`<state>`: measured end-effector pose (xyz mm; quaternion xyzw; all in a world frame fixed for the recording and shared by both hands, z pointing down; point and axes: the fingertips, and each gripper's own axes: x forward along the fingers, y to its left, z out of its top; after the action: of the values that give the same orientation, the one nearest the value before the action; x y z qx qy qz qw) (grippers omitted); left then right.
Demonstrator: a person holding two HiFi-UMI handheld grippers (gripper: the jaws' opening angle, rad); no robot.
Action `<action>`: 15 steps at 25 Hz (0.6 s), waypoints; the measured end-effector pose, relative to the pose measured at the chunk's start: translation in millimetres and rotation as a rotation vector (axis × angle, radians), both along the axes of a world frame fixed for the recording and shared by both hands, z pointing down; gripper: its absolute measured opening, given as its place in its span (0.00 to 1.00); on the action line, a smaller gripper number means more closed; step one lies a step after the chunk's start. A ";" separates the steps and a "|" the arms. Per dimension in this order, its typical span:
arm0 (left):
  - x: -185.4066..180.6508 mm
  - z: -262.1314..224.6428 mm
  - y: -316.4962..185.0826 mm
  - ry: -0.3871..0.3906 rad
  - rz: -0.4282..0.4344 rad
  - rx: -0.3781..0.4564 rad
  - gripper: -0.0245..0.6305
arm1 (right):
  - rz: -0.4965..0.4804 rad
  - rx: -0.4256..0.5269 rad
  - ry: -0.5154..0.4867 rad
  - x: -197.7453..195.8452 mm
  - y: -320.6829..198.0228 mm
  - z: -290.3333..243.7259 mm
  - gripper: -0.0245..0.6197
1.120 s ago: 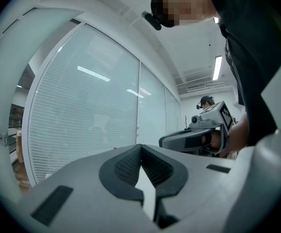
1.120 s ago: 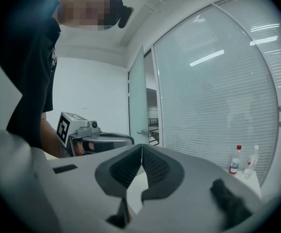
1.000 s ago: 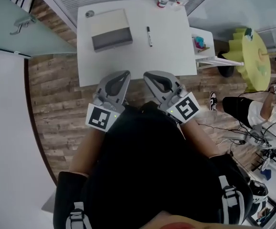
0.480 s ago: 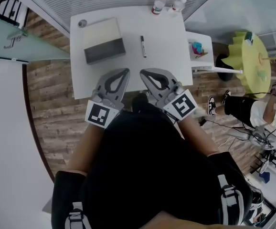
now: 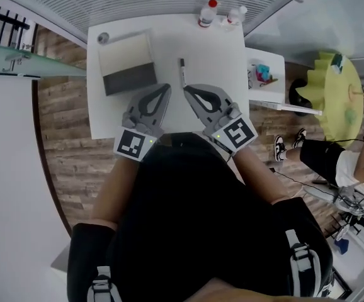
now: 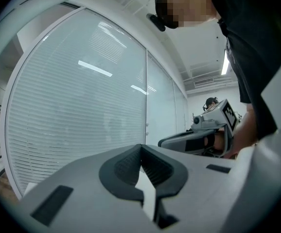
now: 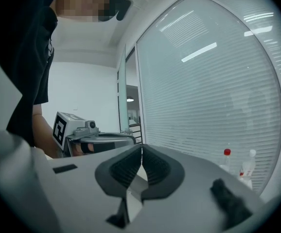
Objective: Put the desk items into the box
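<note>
The left gripper point(image 6: 141, 147) is held with its jaws closed together, and nothing is seen between them. The right gripper point(image 7: 141, 147) is likewise closed, pad against pad, with nothing gripped. In the head view, the left gripper point(image 5: 165, 88) and the right gripper point(image 5: 186, 89) are held side by side over the near part of a white table point(image 5: 220, 49), their tips turned slightly toward each other and kept apart. Each gripper is seen from the other's view, with the right one point(image 6: 203, 136) beside the left and the left one point(image 7: 97, 141) beside the right.

A black pen point(image 5: 182, 71) is laid on the table just beyond the tip of the right gripper and is not touched by it. An open box point(image 5: 130, 79) with a grey front wall and a pale inside is set on the left part of the table, just beyond the left gripper. A small round thing point(image 5: 103, 37) is seen at the box's far left corner; what it is cannot be told.

Two small bottles point(image 5: 207, 12) are stood at the far edge of the table, one with a red cap, and are also seen from the right gripper point(image 7: 226, 159). White blinds point(image 6: 72, 120) are hung behind the table. A low side shelf point(image 5: 265, 83) is placed just right of the table, over a wooden floor point(image 5: 62, 124). A seated person point(image 5: 349, 162) is seen well to the right.
</note>
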<state>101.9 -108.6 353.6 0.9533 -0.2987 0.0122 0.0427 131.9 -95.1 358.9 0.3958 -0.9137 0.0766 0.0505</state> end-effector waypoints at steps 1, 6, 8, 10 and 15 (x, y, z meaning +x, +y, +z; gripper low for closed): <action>4.3 2.6 -7.0 -0.004 -0.005 0.004 0.04 | 0.003 -0.012 0.005 5.1 -6.3 5.9 0.06; 20.2 21.1 -42.5 -0.038 -0.041 0.033 0.04 | 0.058 -0.079 0.021 25.6 -39.6 37.9 0.06; 23.6 34.8 -55.4 -0.050 -0.041 0.043 0.04 | 0.101 -0.093 0.006 29.9 -53.9 49.4 0.06; 26.7 51.1 -66.0 -0.055 -0.027 0.041 0.04 | 0.149 -0.114 0.007 32.1 -66.6 62.4 0.06; 38.9 89.3 -87.0 -0.043 0.030 -0.005 0.04 | 0.261 -0.168 0.045 45.9 -91.6 99.6 0.06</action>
<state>140.8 -195.5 442.9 0.9571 -0.2852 0.0342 0.0386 177.8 -186.8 458.5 0.5073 -0.8434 0.1500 0.0934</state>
